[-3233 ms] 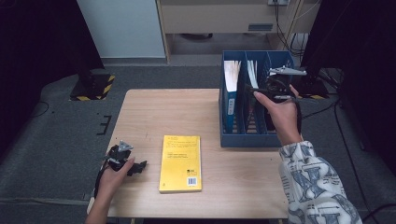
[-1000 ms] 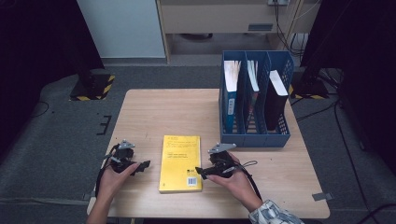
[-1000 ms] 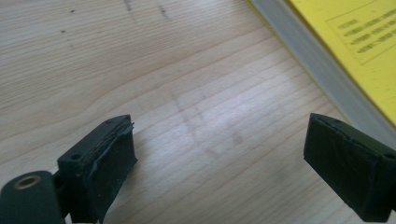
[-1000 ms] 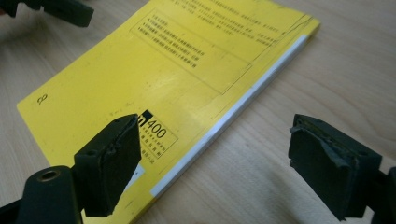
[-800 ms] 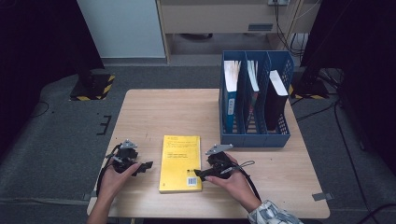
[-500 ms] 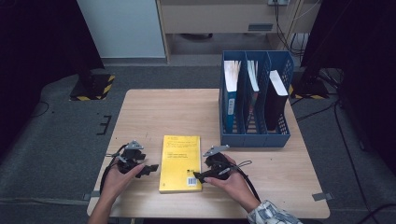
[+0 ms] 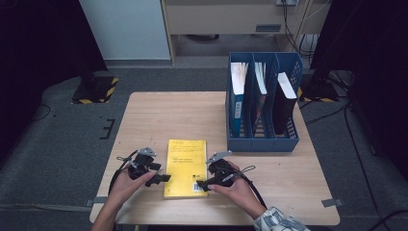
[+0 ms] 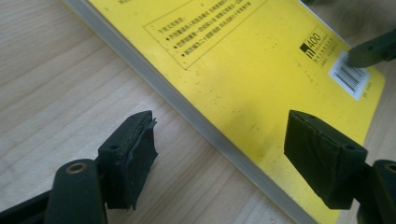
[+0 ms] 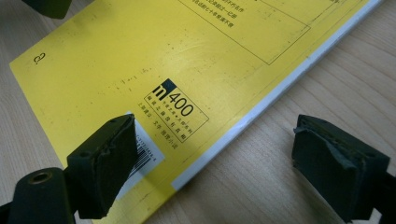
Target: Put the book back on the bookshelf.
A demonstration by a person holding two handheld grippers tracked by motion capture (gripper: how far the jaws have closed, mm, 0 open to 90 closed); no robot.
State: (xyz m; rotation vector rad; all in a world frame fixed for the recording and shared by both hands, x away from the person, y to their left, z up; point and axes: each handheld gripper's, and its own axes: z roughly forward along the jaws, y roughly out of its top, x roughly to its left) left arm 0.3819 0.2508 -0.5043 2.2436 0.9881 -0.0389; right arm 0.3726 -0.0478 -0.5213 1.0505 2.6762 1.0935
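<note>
Wood of the table lies pale under both hands near its front edge. At the left, the left gripper sits just beside the left long edge of the yellow book, which lies flat on the table a little left of centre, close to the person's side. In the left gripper view its jaws straddle that edge, one pad over bare wood and the other over the yellow cover; they have just been closing, yet they stand apart with the book's edge between them and no pad pressing on it. The barcode label shows at the book's near corner, with a tip of the other gripper just beside it. At the book's right edge, near that same corner, the right gripper is held low; in the right gripper view one pad hangs over the barcode and the other over the wood, jaws wide and gripping nothing. Farther right, near the table's back edge, stands the blue file rack, well apart from the book, with books upright in its compartments.
</note>
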